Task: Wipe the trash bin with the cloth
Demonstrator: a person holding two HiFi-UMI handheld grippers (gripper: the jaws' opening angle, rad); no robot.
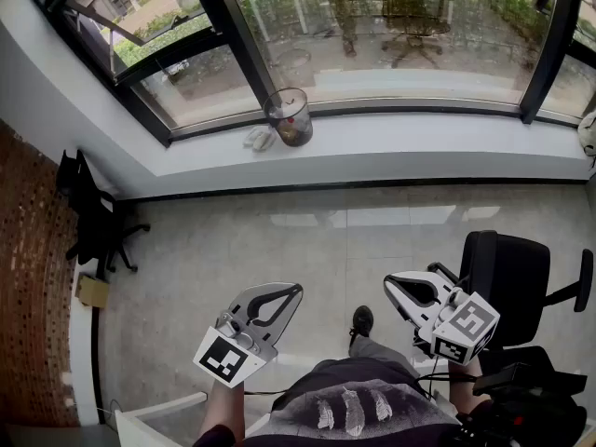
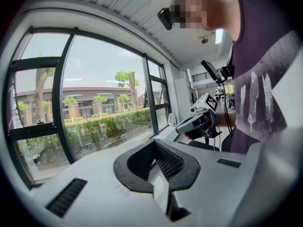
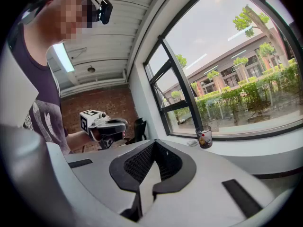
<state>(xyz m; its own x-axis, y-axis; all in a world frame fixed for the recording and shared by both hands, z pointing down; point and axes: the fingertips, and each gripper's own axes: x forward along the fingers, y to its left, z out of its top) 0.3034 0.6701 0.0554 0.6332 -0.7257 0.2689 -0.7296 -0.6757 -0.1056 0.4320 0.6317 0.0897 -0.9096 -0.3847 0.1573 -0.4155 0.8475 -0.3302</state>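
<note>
Holds left gripper (image 1: 291, 294) and right gripper (image 1: 393, 287) low in frame, both jaws closed on nothing. Stands well apart from trash bin (image 1: 289, 116) upper centre, cloth (image 1: 260, 138) just beside.

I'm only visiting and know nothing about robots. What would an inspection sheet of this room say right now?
Surface: white window sill, carrying the job's things.
Job's things: clear trash bin upright, rubbish inside; cloth beside it.
Clutter: cardboard box by the brick wall.
Grippers: left gripper and right gripper both shut, empty, above the tiled floor.
Cables: black cable near the right gripper.
Surroundings: black office chair, large windows.
</note>
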